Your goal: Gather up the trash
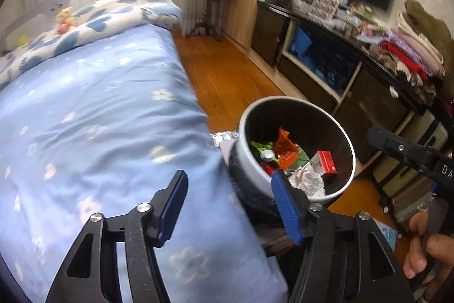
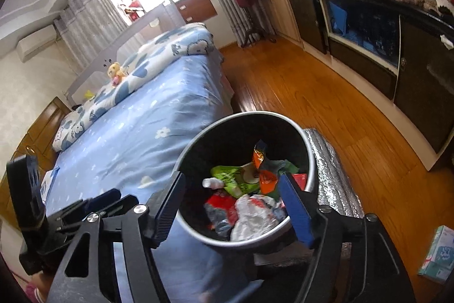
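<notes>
A round trash bin (image 1: 249, 161) with a pale rim and dark inside stands beside the bed. It holds an orange wrapper (image 1: 286, 146), a red box (image 1: 326, 162) and crumpled white paper (image 1: 309, 181). My left gripper (image 1: 229, 178) is open over the bed's edge, just left of the bin, with nothing between its blue pads. In the right wrist view the bin (image 2: 256, 113) lies directly below my right gripper (image 2: 232, 179), which is open and holds nothing. There the orange wrapper (image 2: 262, 161), a green wrapper (image 2: 229, 178) and the white paper (image 2: 252, 215) show inside.
The bed with a blue flowered sheet (image 2: 142, 132) fills the left side. A silver foil roll (image 2: 332, 175) lies against the bin on the wooden floor (image 2: 312, 104). A tissue box (image 2: 438, 254) sits on the floor, and a dark cabinet (image 2: 411, 75) lines the right wall. A person's hand (image 1: 425, 246) shows at right.
</notes>
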Tool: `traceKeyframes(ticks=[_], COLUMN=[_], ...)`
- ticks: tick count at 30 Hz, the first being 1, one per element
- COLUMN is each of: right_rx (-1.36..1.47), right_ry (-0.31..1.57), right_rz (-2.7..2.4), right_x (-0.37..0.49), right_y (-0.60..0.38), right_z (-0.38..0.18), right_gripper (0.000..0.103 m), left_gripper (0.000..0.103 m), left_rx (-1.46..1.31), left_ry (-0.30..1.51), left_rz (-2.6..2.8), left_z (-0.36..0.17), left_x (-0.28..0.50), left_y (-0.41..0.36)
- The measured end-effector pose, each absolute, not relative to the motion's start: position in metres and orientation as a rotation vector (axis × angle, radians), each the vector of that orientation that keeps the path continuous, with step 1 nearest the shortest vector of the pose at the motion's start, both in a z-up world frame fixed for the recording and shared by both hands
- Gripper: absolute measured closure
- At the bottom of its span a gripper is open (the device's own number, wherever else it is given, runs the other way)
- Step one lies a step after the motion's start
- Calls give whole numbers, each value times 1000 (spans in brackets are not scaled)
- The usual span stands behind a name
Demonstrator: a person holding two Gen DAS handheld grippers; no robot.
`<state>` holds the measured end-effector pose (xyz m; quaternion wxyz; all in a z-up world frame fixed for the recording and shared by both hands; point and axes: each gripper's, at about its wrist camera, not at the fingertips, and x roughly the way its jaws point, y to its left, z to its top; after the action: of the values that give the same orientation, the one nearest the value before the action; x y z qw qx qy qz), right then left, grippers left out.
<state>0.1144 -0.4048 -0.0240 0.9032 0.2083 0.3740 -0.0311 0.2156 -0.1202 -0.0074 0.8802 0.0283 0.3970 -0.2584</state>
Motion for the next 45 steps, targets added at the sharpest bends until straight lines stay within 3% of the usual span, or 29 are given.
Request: traceKeyframes(ticks=[7, 15, 20, 22, 23, 24, 34, 45], right_rx=[400, 329, 230, 186, 164, 145, 65, 72], right_ry=[683, 693, 598, 526, 477, 435, 416, 437], right_rz=[-12, 48, 60, 48, 38, 31, -5, -6], right_x=[87, 71, 57, 47, 39, 32, 26, 19], right_y=[-349, -287, -263, -253, -248, -245, -225, -222], right_z=[-6, -17, 14, 33, 42, 48, 21, -6], right_gripper=[13, 13, 13, 7, 2, 0, 0, 0], left_gripper=[33, 28, 26, 15, 3, 1, 0, 1], left_rx=[5, -16, -28, -24, -20, -19, 61, 65], left_ry=[725, 679, 585, 519, 490, 464, 344, 371], left_rz=[-418, -316, -290, -262, -242, -224, -96, -46], left_z=[2, 1, 26, 35, 36, 38, 23, 5], left_x=[160, 104, 74, 56, 48, 41, -12, 8], left_y=[-40, 9, 20, 24, 26, 27, 21, -1])
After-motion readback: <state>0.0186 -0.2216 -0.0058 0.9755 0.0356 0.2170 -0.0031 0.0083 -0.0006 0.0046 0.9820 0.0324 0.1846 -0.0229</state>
